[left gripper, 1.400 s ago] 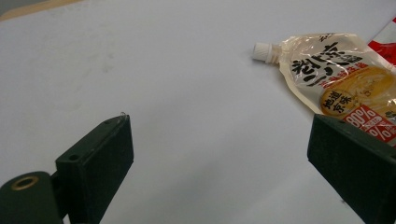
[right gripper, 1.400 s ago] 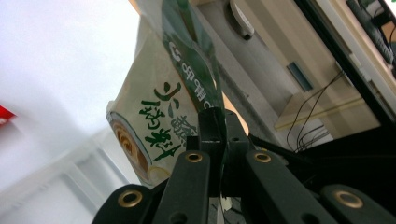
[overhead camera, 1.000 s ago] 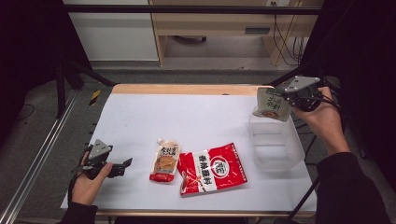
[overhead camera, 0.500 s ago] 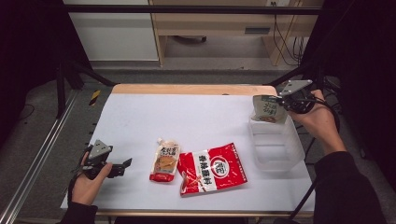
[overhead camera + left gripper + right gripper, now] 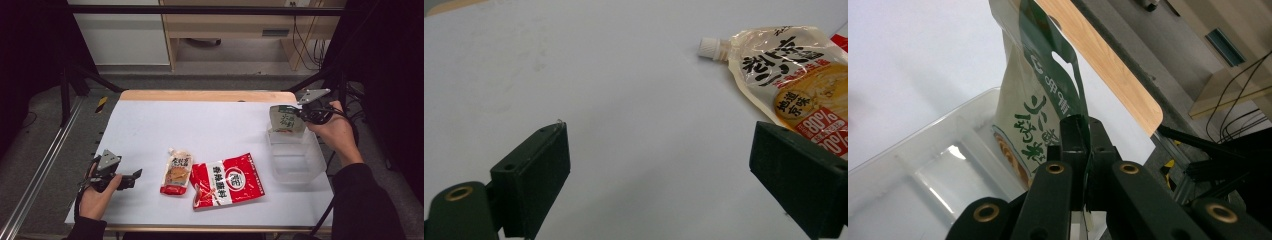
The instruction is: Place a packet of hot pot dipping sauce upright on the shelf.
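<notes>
Both grippers are black, each topped with a grey three-cornered plate (image 5: 313,95). The left gripper (image 5: 664,175) has blocky black jaws with small screw holes. The person wears dark sleeves (image 5: 367,200), and black cable trails from the right gripper (image 5: 305,114).

place: lab recording bay | cues: black curtains (image 5: 30,60); aluminium rail (image 5: 40,170); loose cables (image 5: 305,45); white-topped table (image 5: 210,125)

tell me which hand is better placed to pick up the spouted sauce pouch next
Left. The left tongs sit open on the table beside the spouted sauce pouch, nothing between them. The right tongs are shut on the green and white packet, held over the clear plastic box across the table.
</notes>
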Motion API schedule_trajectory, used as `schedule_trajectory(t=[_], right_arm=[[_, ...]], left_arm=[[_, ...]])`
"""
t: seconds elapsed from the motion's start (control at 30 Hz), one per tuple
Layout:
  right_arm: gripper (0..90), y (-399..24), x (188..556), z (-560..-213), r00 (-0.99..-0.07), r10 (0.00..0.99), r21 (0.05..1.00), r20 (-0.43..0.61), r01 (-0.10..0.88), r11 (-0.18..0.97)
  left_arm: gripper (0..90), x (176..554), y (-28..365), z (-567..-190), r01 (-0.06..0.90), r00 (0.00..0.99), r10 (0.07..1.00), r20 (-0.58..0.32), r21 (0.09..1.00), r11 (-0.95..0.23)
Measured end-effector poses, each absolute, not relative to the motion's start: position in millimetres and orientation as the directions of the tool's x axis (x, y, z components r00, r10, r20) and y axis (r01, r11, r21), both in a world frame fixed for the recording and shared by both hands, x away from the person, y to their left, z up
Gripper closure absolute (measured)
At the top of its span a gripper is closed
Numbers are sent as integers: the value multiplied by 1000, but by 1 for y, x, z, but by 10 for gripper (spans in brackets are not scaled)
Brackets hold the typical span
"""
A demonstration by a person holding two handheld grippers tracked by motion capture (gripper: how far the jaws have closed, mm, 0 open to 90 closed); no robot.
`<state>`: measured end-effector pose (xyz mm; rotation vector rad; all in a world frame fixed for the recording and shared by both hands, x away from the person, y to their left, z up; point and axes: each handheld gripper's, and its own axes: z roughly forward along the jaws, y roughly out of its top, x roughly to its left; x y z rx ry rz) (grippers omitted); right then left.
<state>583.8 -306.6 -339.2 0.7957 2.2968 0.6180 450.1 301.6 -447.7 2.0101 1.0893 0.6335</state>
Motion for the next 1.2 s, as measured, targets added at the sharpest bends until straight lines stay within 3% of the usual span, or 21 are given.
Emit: schedule_trajectory(t=[0.47,0.6,0.73,0.87,0.97,1.2], right_arm=[[884,-313,598,-351,-561,729,599,-393,445,666],[838,-314,599,-352,-549,743,602,-382,462,651],[696,-314,597,-351,-530,762,615,-372,474,630],[490,-312,593,-348,-501,781,635,-374,476,609],[394,-310,591,-346,-492,783,644,-381,467,606],[261,-308,582,-341,-473,795,665,-379,459,590]], left_arm=[[94,450,303,-448,486,506,860,63,803,-345],[94,450,305,-447,484,504,862,62,806,-341],[94,451,306,-447,488,500,864,60,805,-338],[94,451,306,-447,485,500,864,62,806,-339],[93,451,306,-447,487,500,864,63,805,-340],[91,451,307,-447,488,498,865,59,806,-336]])
